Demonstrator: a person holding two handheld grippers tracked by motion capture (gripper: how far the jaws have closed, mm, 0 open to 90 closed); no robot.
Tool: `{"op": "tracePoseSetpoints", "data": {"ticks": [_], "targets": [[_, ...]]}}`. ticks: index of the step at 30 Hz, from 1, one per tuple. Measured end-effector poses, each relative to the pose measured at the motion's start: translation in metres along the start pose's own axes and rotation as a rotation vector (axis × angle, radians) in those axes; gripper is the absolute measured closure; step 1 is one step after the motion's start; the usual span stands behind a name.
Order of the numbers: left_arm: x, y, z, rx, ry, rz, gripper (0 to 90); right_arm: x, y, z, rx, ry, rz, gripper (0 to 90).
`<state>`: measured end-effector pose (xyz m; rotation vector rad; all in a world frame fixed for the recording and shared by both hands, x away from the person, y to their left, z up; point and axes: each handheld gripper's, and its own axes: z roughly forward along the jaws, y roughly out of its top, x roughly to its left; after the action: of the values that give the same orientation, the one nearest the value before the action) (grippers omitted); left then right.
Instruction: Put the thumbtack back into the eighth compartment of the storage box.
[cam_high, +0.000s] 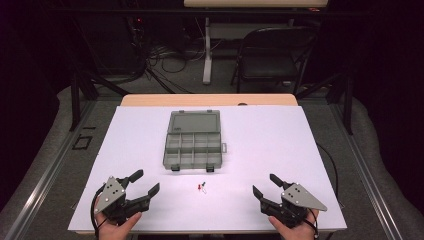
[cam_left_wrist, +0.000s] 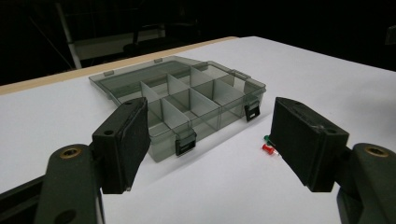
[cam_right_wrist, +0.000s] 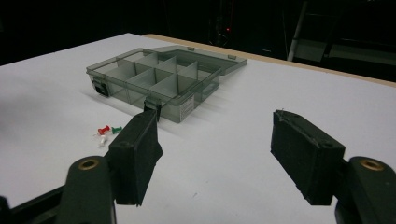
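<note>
Red, green and what looks like a white pushpin (cam_high: 202, 186) lie on the white table (cam_high: 280, 150) before the open organizer box (cam_high: 193, 138); left gripper (cam_high: 148, 185) and right gripper (cam_high: 264, 185) wait spread, and a low, centred pinch suits best.

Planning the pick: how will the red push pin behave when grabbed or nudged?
The red push pin looks tiny beside the wide pads, so probably light and easy to fumble. It lies on its side against the other pins, so it would likely roll or skid on the smooth white table.

One organizer box (cam_high: 193, 139), three pushpins (cam_high: 201, 187), two grippers (cam_high: 140, 192).
</note>
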<state>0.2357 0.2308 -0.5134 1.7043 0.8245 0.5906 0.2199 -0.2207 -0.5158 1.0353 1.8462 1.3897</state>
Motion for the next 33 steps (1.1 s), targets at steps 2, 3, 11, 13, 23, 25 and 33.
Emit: {"op": "tracePoseSetpoints", "data": {"ticks": [2, 3, 11, 13, 23, 25, 33], "targets": [[0.000, -0.001, 0.000, 0.001, 0.002, -0.007, 28.1, 0.000, 0.000, 0.001, 0.003, -0.004, -0.002, 31.2], [0.000, -0.001, 0.000, 0.002, 0.003, -0.007, 28.1, 0.001, 0.000, 0.001, 0.007, -0.005, 0.000, 31.0], [0.002, -0.002, 0.003, 0.034, 0.001, -0.015, 27.9, 0.006, -0.001, 0.009, 0.047, 0.006, -0.002, 29.5], [0.001, -0.002, 0.003, 0.040, -0.001, -0.015, 27.8, 0.006, 0.000, 0.011, 0.057, 0.012, -0.002, 29.5], [-0.001, -0.003, 0.008, 0.087, -0.047, -0.016, 27.9, 0.013, 0.008, 0.031, 0.165, 0.052, -0.038, 31.7], [-0.002, -0.004, 0.009, 0.097, -0.048, -0.011, 27.9, 0.014, 0.009, 0.033, 0.168, 0.053, -0.035, 31.6], [-0.003, -0.004, 0.009, 0.107, -0.047, -0.011, 27.9, 0.023, 0.022, 0.048, 0.221, 0.069, -0.073, 31.4]]}}
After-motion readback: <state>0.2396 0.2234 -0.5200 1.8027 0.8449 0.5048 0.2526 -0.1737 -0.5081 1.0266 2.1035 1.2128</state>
